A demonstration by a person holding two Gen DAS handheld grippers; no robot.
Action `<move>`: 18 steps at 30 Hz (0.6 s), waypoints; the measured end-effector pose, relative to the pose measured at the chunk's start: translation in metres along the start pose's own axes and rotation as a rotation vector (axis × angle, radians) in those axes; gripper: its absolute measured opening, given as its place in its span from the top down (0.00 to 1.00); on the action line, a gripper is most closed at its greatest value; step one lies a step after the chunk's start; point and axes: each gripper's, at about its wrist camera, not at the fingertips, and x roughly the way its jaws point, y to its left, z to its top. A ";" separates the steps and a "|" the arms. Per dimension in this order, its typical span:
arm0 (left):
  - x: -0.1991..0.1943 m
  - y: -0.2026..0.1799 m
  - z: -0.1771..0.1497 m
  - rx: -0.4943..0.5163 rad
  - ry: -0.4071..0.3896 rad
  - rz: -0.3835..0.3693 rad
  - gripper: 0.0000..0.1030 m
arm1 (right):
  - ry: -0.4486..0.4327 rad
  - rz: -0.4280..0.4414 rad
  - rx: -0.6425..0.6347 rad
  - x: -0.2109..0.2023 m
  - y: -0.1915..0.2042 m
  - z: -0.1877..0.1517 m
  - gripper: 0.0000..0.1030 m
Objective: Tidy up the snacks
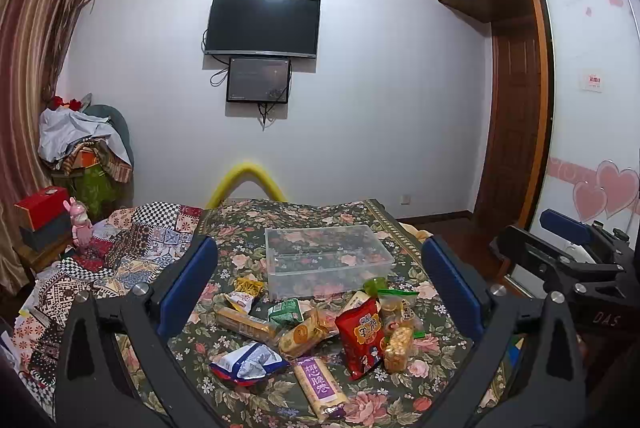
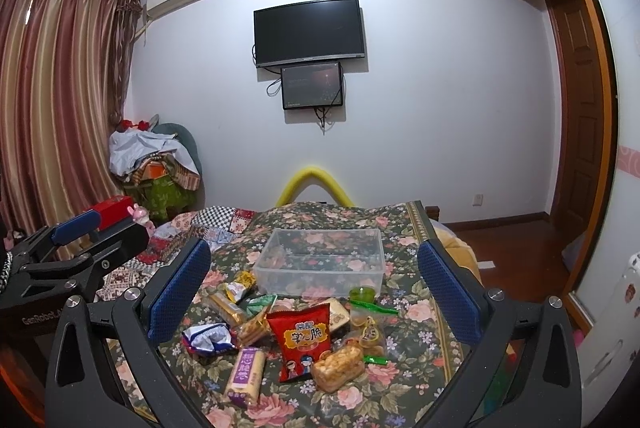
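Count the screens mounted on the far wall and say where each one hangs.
2. The large black television hangs high at the wall's centre; the smaller screen hangs directly below its lower edge. None seem hidden.

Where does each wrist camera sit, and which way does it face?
Left wrist: on the left gripper, facing the clear plastic bin and far wall; its open blue-padded fingers show, right gripper alongside.
Right wrist: on the right gripper, same direction; open fingers, left gripper alongside.
Shared: bin, red snack bag, wall-mounted black television.
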 end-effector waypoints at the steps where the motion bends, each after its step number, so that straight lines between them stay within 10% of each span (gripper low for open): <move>1: 0.000 0.000 0.000 0.000 0.000 0.000 0.00 | 0.001 0.000 0.001 0.000 0.000 0.000 0.00; 18: 0.000 0.003 0.000 -0.011 0.003 0.002 0.00 | 0.006 0.002 0.000 0.006 0.000 -0.004 0.00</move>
